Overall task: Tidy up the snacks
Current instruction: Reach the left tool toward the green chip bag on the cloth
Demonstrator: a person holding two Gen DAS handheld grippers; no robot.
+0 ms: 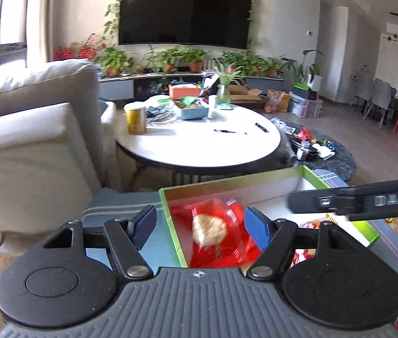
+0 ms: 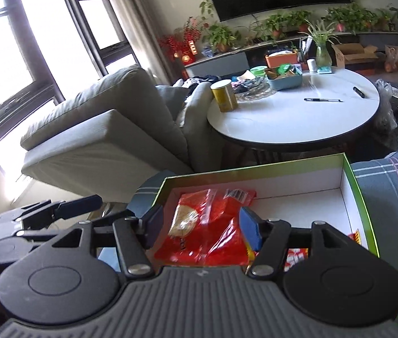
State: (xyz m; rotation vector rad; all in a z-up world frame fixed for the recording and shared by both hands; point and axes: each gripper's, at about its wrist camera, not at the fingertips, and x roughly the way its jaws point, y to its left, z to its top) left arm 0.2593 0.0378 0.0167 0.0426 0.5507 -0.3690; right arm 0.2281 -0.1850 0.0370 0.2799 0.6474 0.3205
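A green-rimmed white box [image 1: 168, 197] [image 2: 348, 169] stands on a striped grey-blue cloth. A red snack packet with a round biscuit picture [image 1: 213, 233] [image 2: 207, 225] lies at the box's left end. My left gripper [image 1: 200, 225] is open above that packet, its left finger outside the box wall. My right gripper [image 2: 200, 229] is open, its blue fingers on either side of the packet; I cannot tell whether they touch it. The right gripper's black body [image 1: 368, 200] crosses the left wrist view. More red and white packets [image 2: 297, 256] lie under the right finger.
A round white table [image 1: 199, 143] [image 2: 292, 112] stands beyond the box with a gold can [image 1: 135, 119], a blue tray of items and pens. A beige sofa [image 1: 30, 129] [image 2: 100, 135] is to the left. Clutter lies on the floor at right.
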